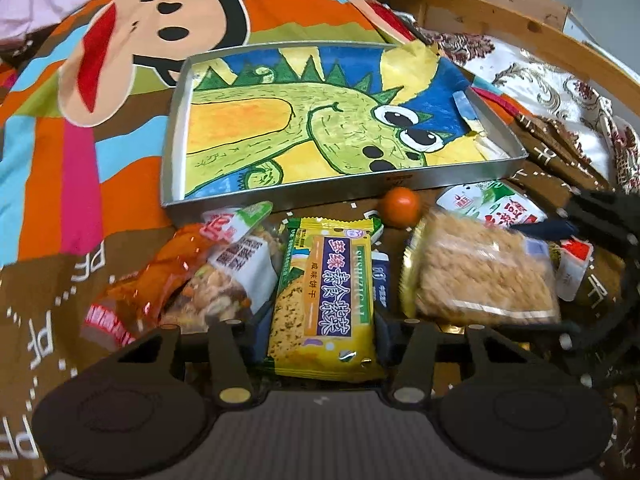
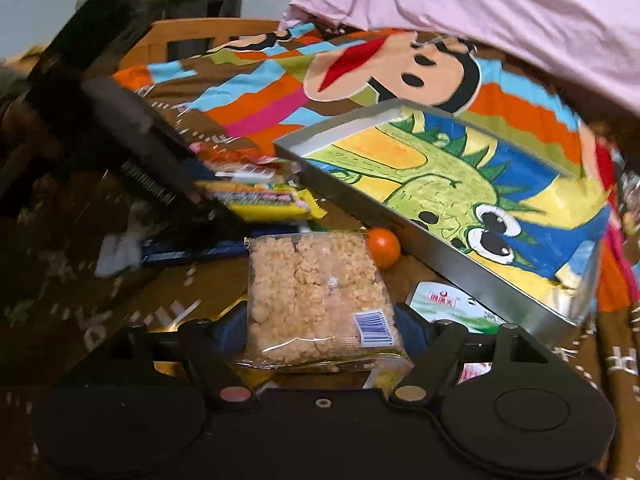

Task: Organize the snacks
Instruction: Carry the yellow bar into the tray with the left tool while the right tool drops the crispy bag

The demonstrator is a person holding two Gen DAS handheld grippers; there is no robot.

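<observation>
A striped cartoon-monkey bedspread (image 1: 132, 92) covers the bed, pink bedding (image 2: 480, 12) bunched at its far end. On it lies a shallow metal tray (image 1: 440, 184), lined with a child's dinosaur painting (image 1: 320, 128) and holding no snacks. The snacks sit in a loose heap on the spread just in front of the tray's near wall.

The left gripper (image 1: 320, 332) tilts steeply down over the heap, its fingers (image 1: 258, 330) set either side of a yellow biscuit pack (image 1: 324, 300); they look close against the pack's edges, though firm pinching cannot be told. A mixed-nut pack (image 1: 228, 280) and a red wrapper (image 1: 160, 276) lie just beside it on one side.

The right gripper (image 2: 320, 334) slants down less steeply, its fingers (image 2: 230, 330) flanking a clear-wrapped rice cake (image 2: 316, 300), seemingly touching its sides; the picture is blurred, so the grip is uncertain.

A green-and-white packet (image 2: 444, 304) lies near the tray, by the rice cake. A small orange fruit (image 1: 400, 207) rests against the tray's front wall, between the two packs.
</observation>
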